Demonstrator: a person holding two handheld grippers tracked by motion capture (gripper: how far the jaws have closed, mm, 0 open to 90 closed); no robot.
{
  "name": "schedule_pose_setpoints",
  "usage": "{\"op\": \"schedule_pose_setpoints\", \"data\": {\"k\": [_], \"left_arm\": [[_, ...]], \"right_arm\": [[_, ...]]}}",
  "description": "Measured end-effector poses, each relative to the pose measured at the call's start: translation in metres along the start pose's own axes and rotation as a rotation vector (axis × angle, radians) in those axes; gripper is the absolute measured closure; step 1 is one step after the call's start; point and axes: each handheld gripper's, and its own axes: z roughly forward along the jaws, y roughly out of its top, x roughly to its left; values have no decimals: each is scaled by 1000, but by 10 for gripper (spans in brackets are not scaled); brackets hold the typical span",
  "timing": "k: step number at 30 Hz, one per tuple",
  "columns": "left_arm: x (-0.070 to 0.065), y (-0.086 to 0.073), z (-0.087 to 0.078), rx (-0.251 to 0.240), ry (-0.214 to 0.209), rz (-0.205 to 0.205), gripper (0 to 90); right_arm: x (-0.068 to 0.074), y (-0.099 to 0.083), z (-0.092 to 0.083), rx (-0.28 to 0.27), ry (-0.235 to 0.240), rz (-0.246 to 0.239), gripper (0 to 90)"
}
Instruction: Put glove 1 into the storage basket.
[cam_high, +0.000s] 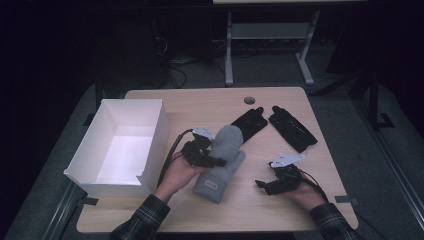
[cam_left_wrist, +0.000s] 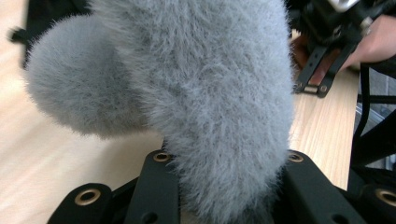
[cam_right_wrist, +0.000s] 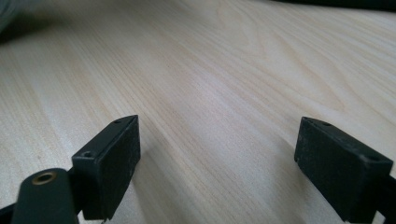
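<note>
A grey fluffy mitten (cam_high: 222, 162) lies in the middle of the wooden table (cam_high: 280, 207), cuff toward the front. My left gripper (cam_high: 214, 160) is shut on its middle from the left; in the left gripper view the grey fur (cam_left_wrist: 210, 93) is pinched between the two black jaws of my left gripper (cam_left_wrist: 229, 191). My right gripper (cam_high: 261, 185) is near the front right, apart from the mitten. Its jaws stand wide apart, so my right gripper (cam_right_wrist: 217, 158) is open over bare wood with nothing between them.
A white open box (cam_high: 152, 142) stands at the table's left, right beside my left hand. Two black gloves (cam_high: 250, 122) (cam_high: 292, 129) lie at the back, behind the mitten. A table leg frame stands beyond the far edge.
</note>
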Motion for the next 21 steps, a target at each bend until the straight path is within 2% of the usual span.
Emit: {"op": "schedule_pose_setpoints", "data": {"k": [6,9,12,21], "left_arm": [[5,14,-26,-18,31,-15,705],[8,21,-42,-27,43,-27,705],[12,28,-58,-23,71,-27,704],[20,48,-108,-63,113,-36,704]], "right_arm": [[0,0,0,0,1,-1,143],[0,0,0,1,1,2,143],[0,0,0,1,0,-1,143],[0,0,0,0,-1,-3,142]]}}
